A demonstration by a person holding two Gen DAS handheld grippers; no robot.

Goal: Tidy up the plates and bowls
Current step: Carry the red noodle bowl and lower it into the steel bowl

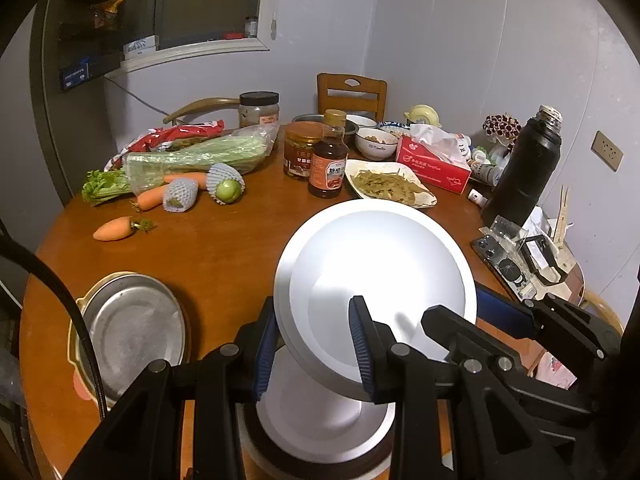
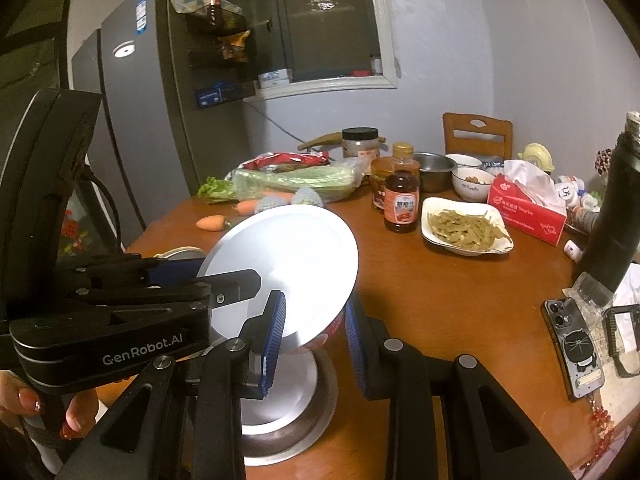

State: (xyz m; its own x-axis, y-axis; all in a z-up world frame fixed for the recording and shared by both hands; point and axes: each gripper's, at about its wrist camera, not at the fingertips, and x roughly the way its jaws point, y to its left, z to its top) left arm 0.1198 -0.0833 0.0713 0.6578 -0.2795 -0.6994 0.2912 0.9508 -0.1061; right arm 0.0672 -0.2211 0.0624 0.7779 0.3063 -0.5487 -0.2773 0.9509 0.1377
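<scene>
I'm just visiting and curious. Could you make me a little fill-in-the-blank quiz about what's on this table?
The left tool and the right tool both clamp one tilted, round white ___.
The red box holds ___.
The tall flask is coloured ___.
Missing words: plate; tissues; black.

A white round plate (image 1: 376,280) (image 2: 288,264) hangs tilted above the desk (image 1: 208,256), its rim pinched on two sides. Under it lie more white plates (image 1: 324,420) (image 2: 288,396), stacked. A bare metal plate (image 1: 132,332) rests on a gold-rimmed dish at the left.
</scene>
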